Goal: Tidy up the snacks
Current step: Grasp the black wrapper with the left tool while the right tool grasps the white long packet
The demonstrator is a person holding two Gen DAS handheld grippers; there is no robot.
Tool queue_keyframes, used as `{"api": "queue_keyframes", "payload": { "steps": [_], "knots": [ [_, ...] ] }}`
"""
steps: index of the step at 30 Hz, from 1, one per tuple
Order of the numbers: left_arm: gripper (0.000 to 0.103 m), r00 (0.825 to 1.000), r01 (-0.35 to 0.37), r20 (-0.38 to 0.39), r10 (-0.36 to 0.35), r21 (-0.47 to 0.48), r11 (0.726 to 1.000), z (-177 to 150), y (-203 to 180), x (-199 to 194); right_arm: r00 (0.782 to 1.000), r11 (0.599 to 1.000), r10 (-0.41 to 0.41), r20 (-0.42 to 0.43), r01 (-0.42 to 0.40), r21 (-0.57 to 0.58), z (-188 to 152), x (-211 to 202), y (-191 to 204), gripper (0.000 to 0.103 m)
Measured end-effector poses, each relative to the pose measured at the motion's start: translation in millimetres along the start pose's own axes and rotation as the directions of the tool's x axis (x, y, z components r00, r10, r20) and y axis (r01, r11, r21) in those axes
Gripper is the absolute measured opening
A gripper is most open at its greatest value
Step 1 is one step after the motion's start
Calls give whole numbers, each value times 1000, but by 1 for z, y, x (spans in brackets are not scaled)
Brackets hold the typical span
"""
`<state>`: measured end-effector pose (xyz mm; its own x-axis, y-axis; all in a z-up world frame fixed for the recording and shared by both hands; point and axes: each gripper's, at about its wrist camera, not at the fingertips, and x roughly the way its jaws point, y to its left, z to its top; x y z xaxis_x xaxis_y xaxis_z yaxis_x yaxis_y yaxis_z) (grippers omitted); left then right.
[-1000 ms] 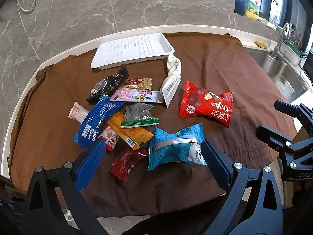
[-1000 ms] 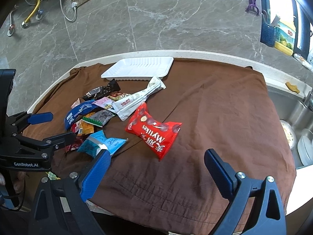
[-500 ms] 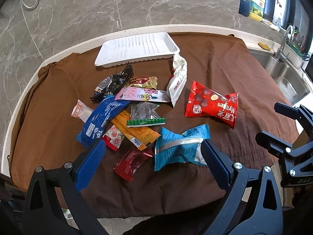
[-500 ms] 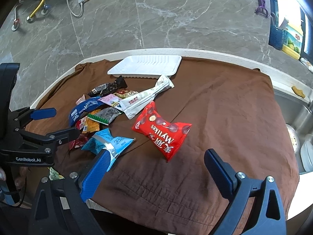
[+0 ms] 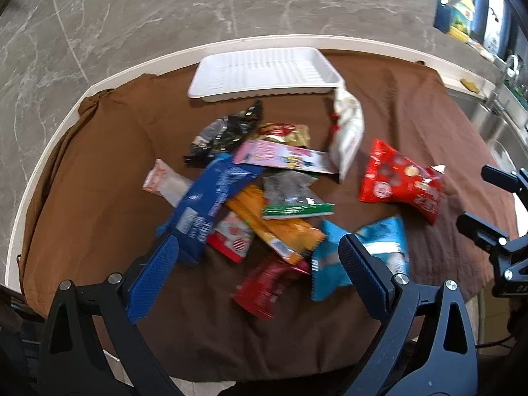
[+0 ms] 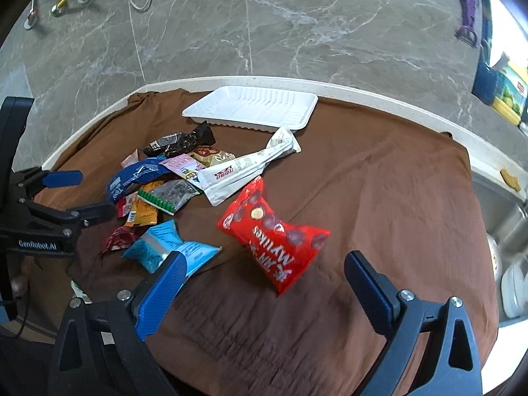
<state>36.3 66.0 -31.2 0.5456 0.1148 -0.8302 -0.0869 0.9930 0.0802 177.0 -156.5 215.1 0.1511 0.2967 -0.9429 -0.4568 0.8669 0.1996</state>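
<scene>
Brown cloth covers your whole work surface, creased near the front edge. Your left gripper hangs over the near end of the snack pile, jaws spread wide, gripping nothing; the left view is motion-blurred. Between its blue pads you see a dark red wrapper, and its right pad overlaps a light blue packet; whether it touches, you cannot tell. Your right gripper is also fully released and empty, poised just short of the red Mylikes bag, which lies apart from the pile, on its right.

Pile, nearest first: the light blue packet, the dark red wrapper, an orange sachet, a small red-and-white sweet, a long dark blue packet lying over a pale pink-white wrapper, and a clear pouch with a green strip. Beyond these: a pink flat pack, a gold-and-red packet, a black wrapper, and a long white pouch angled toward the tray.

White ribbed tray sits at the far side of the cloth with nothing in it; the white pouch's far end lies just beside its near rim. Every snack is on the cloth. Past the counter edge is grey marble floor; a sink lies to the right.
</scene>
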Motion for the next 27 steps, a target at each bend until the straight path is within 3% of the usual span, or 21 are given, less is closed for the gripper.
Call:
{"api": "queue_keyframes", "payload": {
  "steps": [8,27],
  "knots": [
    [99,1000,-22,-20,21,-32,999,14,35,18,999,999,-16,-34,14,-46,19,26,5,98],
    [99,998,-7,-64,6,-20,1000,37,58,58,993,992,-71,-92,61,-106,42,60,20,97]
  ]
}}
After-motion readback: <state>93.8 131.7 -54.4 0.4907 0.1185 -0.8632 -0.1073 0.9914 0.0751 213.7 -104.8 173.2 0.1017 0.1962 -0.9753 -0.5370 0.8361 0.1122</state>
